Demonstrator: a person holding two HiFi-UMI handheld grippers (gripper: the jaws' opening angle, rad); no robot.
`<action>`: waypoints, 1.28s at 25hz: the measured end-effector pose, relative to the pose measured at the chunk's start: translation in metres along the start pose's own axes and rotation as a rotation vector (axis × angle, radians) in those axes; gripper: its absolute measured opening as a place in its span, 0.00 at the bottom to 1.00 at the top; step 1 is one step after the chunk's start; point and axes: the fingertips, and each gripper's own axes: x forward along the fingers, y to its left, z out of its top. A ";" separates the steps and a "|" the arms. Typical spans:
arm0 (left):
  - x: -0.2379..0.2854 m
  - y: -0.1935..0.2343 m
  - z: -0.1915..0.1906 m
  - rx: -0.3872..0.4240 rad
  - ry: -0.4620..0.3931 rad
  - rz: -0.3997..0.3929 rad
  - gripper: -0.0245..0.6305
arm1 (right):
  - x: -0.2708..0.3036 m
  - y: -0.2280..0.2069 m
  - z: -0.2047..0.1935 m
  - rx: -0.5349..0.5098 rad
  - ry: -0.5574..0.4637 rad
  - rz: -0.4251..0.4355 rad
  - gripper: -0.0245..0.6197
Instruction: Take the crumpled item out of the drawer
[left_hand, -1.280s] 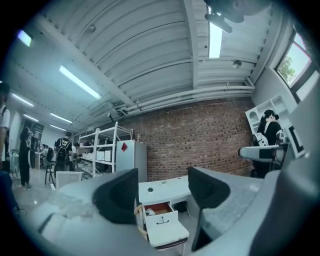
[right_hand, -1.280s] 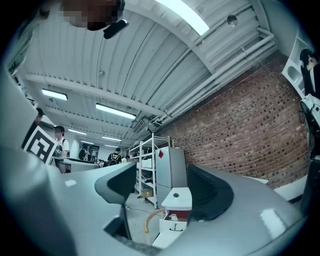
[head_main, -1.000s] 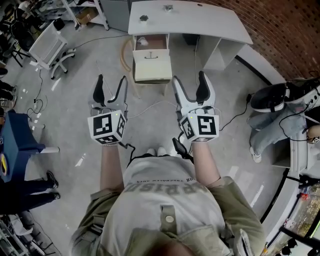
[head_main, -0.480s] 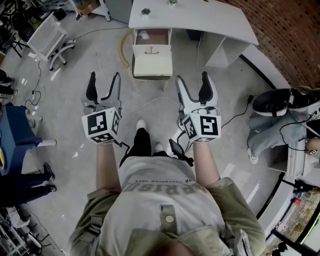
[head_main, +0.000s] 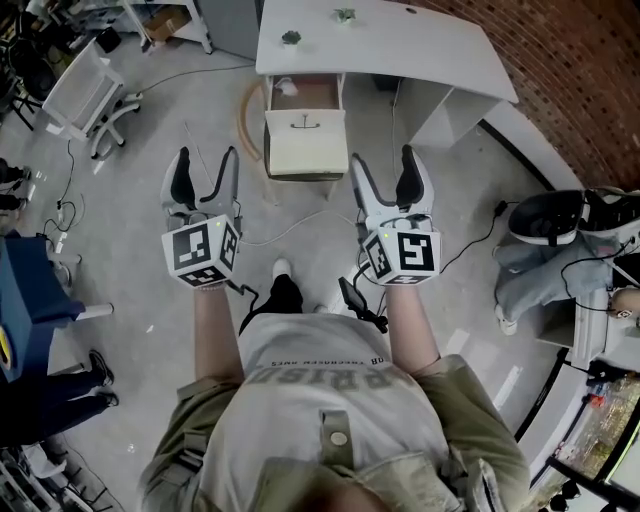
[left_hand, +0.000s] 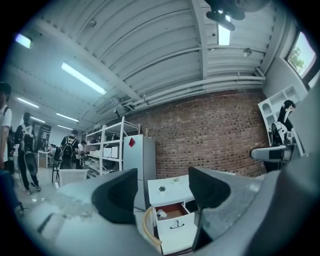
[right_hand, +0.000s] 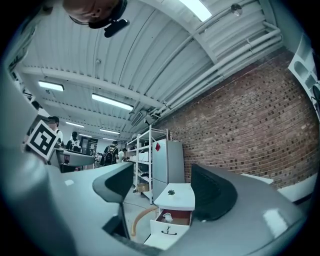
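The small crumpled white item lies at the 11 o'clock corner of the open brown-lined drawer with a white front panel, close under the edge of the white worktop, which carries two small green plants. From where the person stands, the drawer is at 12 o'clock and well apart from both grippers. The left gripper and the right gripper are held level side by side at 11 and 1 o'clock. Each has its black-padded fingers spread wide and holds nothing; through each gap only the far drawer and the item show. The step in hand looks like the approach. To do it well, the person would need to close in until the drawer is within reach. The left gripper seems the better choice, since the item lies on the drawer's left side. It should go in over the front panel and below the worktop's edge, fingers kept wide and clear of the left wall. The item looks light and soft, so the fingers should straddle it fully before closing gently. A curved beige hose and loose cables on the floor call for careful footing.
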 end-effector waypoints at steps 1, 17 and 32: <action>0.010 0.006 0.001 -0.001 -0.002 -0.006 0.53 | 0.012 0.002 0.000 -0.003 -0.003 -0.003 0.58; 0.134 0.088 -0.001 0.004 -0.015 -0.130 0.53 | 0.147 0.025 -0.013 -0.026 -0.028 -0.100 0.58; 0.187 0.094 -0.055 -0.014 0.088 -0.149 0.53 | 0.205 0.003 -0.068 -0.012 0.072 -0.108 0.58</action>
